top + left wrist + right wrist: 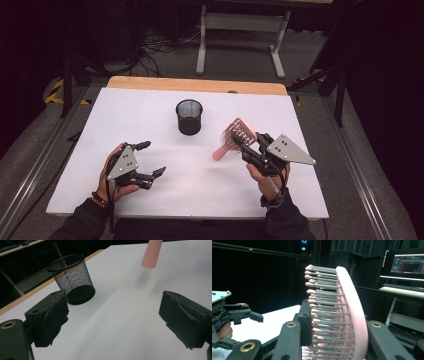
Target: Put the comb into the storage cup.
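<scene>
Table (150,150): white board, wood strip along the far edge; a wide bare run between brush and cup, so a drop here lands flat, well short of the goal.
Brush risk: the right gripper (248,145) clamps the brush (239,134) across bristles and back, not on solid handle. I judge the springy pins could let the head twist or slide out under a quick swing.
Cup risk: the cup (189,116) is light mesh standing free. A handle coming in low or off-centre would likely catch the rim and tip it or push it away.
Left risk: the left gripper (145,161) has its jaws spread wide with nothing between them, near left of the cup. If it does not steady the cup, nothing else does.
Brush place: raised off the table at right of centre, right of the cup and well apart from it, handle (151,253) slanting down toward the near left.
Brush look: pink paddle head with curved back (353,312); rows of grey metal pins (329,306) with pink ball tips; smooth round handle.
</scene>
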The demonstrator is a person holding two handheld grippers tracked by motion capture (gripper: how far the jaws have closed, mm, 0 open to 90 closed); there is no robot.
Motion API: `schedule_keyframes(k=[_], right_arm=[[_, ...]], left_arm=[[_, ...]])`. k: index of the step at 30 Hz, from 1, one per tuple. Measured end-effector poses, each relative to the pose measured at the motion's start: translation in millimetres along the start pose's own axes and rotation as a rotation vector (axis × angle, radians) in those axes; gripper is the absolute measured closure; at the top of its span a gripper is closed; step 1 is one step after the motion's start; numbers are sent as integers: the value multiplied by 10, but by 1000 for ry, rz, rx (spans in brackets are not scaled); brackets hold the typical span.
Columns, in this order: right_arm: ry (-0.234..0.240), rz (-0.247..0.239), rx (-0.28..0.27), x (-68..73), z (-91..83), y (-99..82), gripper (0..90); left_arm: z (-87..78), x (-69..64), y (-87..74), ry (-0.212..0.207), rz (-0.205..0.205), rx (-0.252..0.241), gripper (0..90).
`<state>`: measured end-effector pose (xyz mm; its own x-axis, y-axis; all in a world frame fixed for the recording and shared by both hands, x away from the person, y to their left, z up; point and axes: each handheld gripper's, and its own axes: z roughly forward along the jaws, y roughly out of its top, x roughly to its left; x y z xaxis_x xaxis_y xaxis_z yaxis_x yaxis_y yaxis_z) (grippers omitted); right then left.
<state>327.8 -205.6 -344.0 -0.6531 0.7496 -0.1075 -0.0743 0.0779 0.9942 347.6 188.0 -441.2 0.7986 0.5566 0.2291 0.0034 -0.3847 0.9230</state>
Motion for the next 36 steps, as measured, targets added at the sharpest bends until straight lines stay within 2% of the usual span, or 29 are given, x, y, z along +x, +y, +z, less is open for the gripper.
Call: schedule_keyframes(k=[5,8,15,16,21,23,30,36], right_arm=[[-6,5,-6,-8,-11,10,634],[-6,2,-7,-7,-12,14,633],[-10,12,-6,-9,36,3,634],[-12,7,-5,1,53,8,634],[-9,4,-12,2,75,39,633],[-10,2,-12,-1,80,43,634],[-23,-15,-29,-19,112,123,634],[-39,-30,-48,-87,139,244,634]], left_arm=[[-103,11,-52,-3,-23,-8,94],[-155,20,-85,11,-38,-13,81],[-261,37,-149,28,-29,-1,80],[-289,36,-162,33,-15,11,69],[-351,34,-199,35,-21,8,65],[-379,39,-221,33,-36,2,65],[-463,45,-281,53,-47,-3,69],[-474,52,-310,45,-62,-7,69]])
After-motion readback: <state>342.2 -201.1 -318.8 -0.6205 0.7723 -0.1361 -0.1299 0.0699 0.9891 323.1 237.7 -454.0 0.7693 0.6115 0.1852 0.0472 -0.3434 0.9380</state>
